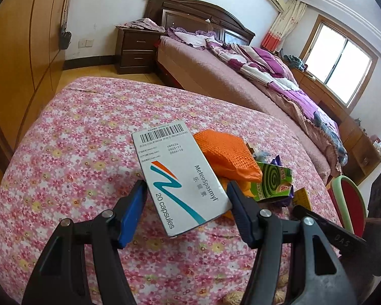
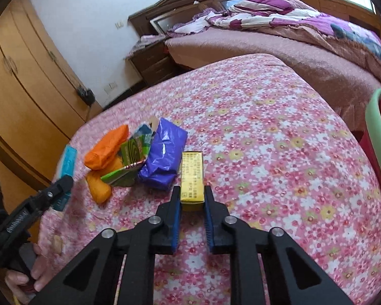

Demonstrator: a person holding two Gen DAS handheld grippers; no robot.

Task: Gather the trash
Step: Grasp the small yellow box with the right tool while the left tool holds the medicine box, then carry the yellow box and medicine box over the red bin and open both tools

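Yellow box (image 2: pixel 192 178) pinched in right claw (image 2: pixel 192 195), seemingly lifting | left claw (image 1: pixel 186 190) clamps white capsule carton (image 1: pixel 180 178) | both bin-bound

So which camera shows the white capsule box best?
The left wrist view: the white capsule box fills the middle, held in the left gripper, its print readable. The right wrist view shows only a blurred blue-and-white edge by the left gripper.
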